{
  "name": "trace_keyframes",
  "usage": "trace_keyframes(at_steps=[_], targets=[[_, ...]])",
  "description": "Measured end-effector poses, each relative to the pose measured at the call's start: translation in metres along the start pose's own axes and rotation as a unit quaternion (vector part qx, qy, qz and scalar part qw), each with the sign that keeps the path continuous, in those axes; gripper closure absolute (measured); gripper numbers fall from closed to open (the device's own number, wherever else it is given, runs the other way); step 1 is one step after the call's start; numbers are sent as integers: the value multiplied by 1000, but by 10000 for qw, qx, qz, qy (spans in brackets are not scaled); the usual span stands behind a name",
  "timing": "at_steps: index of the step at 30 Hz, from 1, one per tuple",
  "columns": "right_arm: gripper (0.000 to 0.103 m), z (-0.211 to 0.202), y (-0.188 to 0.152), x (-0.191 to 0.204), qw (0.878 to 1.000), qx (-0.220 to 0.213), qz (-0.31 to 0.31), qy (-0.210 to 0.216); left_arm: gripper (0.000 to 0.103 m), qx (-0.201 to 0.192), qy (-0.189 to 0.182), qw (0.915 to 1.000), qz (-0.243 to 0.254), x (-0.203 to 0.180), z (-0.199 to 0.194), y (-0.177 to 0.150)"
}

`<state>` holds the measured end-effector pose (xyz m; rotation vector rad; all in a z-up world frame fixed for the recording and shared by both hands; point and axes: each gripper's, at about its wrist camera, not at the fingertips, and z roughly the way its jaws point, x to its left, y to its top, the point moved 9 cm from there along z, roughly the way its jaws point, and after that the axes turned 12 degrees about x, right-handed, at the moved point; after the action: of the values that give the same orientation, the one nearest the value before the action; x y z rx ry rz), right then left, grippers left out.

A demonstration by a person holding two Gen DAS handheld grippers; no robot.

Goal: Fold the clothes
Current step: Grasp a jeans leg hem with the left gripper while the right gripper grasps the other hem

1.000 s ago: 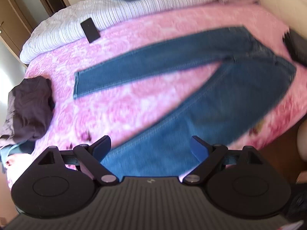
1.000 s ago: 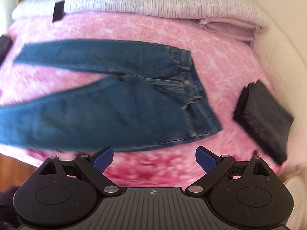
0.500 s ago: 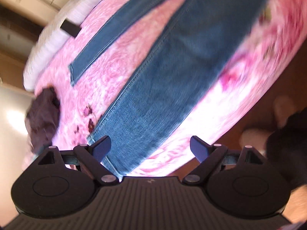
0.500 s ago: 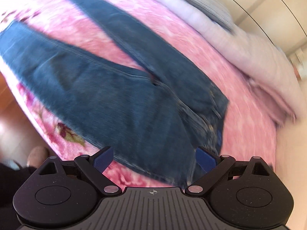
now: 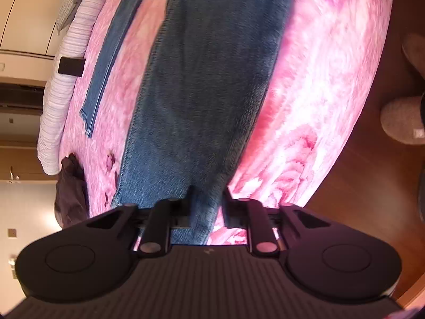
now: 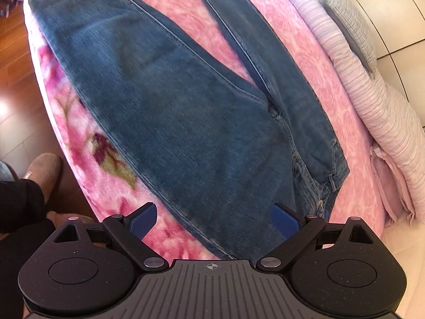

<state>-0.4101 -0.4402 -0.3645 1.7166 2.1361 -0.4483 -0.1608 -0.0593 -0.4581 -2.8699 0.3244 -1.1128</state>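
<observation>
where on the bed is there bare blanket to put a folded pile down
Bare pink blanket lies between the far leg of the jeans and the striped duvet, and in the wedge between the two legs. The near edge is crowded: jeans run along it, under both grippers.

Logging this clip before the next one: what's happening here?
A person is starting to fold a pair of jeans spread flat on a pink floral blanket. The left claw is closing on the hem end of the near leg, denim between its fingers. The right claw hovers open over the jeans' near edge by the waist, gripping nothing yet.
</observation>
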Motion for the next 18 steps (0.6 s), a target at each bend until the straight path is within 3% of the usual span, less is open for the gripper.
trace_keyframes(at_steps=[3, 10, 18], targets=[[8, 6, -4, -6, 9999, -23, 36, -119, 99, -208, 57, 9997, -102, 23, -23, -2], [8, 33, -42, -16, 9975, -49, -338, -626, 99, -293, -422, 9950, -855, 86, -53, 9], [8, 94, -109, -37, 9743, -286, -1575, -1584, 99, 116, -488, 9922, -1139, 119, -61, 26]])
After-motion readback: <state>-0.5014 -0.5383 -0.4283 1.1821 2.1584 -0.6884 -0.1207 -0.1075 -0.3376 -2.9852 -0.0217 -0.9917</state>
